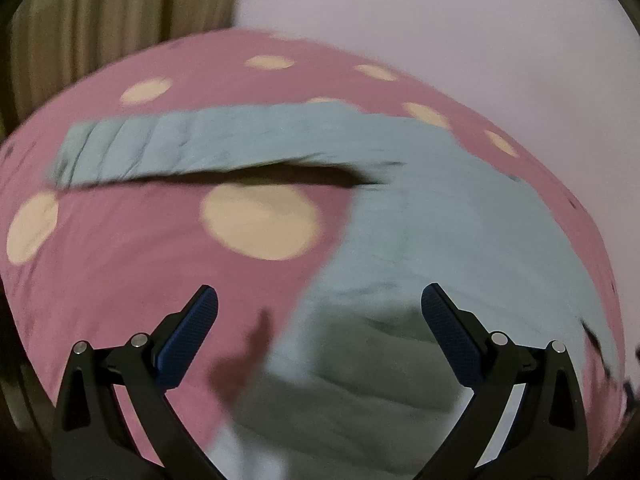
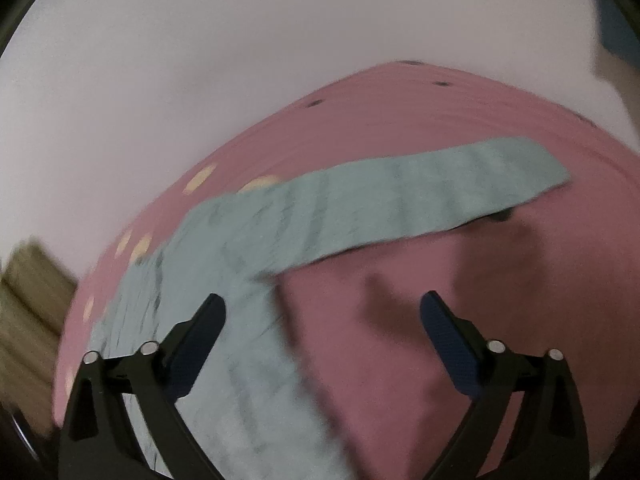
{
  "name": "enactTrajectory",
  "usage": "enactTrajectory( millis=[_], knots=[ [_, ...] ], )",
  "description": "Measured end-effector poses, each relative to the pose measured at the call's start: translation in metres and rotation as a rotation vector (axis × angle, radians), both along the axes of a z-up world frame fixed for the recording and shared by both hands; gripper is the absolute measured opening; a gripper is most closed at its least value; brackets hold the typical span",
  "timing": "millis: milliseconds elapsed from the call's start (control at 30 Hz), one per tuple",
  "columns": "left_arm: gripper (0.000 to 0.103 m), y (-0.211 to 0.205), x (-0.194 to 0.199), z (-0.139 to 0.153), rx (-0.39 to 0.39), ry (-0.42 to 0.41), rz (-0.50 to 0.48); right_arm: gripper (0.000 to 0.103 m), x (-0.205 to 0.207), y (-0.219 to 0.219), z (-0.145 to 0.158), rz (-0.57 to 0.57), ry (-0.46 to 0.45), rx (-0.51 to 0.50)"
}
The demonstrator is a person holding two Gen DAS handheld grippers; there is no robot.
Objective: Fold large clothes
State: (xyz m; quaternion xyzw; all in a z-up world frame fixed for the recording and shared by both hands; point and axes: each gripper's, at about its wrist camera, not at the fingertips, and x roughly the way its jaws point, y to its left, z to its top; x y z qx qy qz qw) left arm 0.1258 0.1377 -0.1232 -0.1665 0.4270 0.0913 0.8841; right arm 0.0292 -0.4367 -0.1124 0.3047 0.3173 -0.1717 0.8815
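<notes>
A pale blue garment (image 1: 440, 240) lies spread on a pink sheet with cream dots (image 1: 120, 280). In the left wrist view one sleeve (image 1: 192, 148) stretches out to the left and the body runs down under my left gripper (image 1: 320, 300), which stands open above the cloth with nothing between its fingers. In the right wrist view the garment (image 2: 240, 264) shows its other sleeve (image 2: 460, 188) reaching right. My right gripper (image 2: 322, 308) hovers open over the garment's edge and the pink sheet (image 2: 440, 280). Both views are blurred.
A pale wall (image 1: 480, 40) rises behind the bed. Beige striped curtains (image 1: 100, 28) hang at the left in the left wrist view. A brownish wooden surface (image 2: 28, 300) shows past the bed's left edge in the right wrist view.
</notes>
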Motion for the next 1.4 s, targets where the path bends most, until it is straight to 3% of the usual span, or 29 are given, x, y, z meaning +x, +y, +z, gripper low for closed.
enactTrajectory(
  millis=[33,67,267,467,700,733,833,867,1067,1400],
  knots=[
    [0.101,0.014,0.002,-0.008,-0.018,0.011,0.038,0.063,-0.001,-0.021,-0.005,-0.036,0.002,0.025],
    [0.101,0.029,0.003,-0.015,-0.035,0.018,0.073,0.061,-0.002,-0.039,-0.011,-0.071,0.008,0.05],
    [0.101,0.076,0.001,-0.04,-0.035,0.017,0.168,0.061,-0.025,-0.131,-0.048,-0.279,-0.08,0.236],
    [0.101,0.076,0.003,-0.043,0.006,0.003,0.161,0.061,-0.037,-0.179,-0.087,-0.379,-0.157,0.375],
    [0.101,0.073,0.012,-0.047,0.059,0.027,0.157,0.06,-0.038,-0.203,-0.1,-0.422,-0.271,0.373],
    [0.101,0.073,0.013,-0.047,0.064,0.031,0.157,0.055,-0.038,-0.206,-0.101,-0.426,-0.271,0.37],
    [0.101,0.071,0.014,-0.048,0.08,0.044,0.156,0.02,-0.029,-0.212,-0.102,-0.416,-0.235,0.351],
    [0.101,0.071,0.015,-0.048,0.085,0.048,0.156,0.015,-0.026,-0.217,-0.101,-0.409,-0.229,0.355],
    [0.101,0.069,0.018,-0.049,0.101,0.065,0.156,0.011,-0.027,-0.198,-0.058,-0.336,-0.257,0.236],
    [0.101,0.067,0.019,-0.05,0.112,0.076,0.155,0.011,0.074,-0.018,0.035,0.109,-0.225,-0.005]
  ],
)
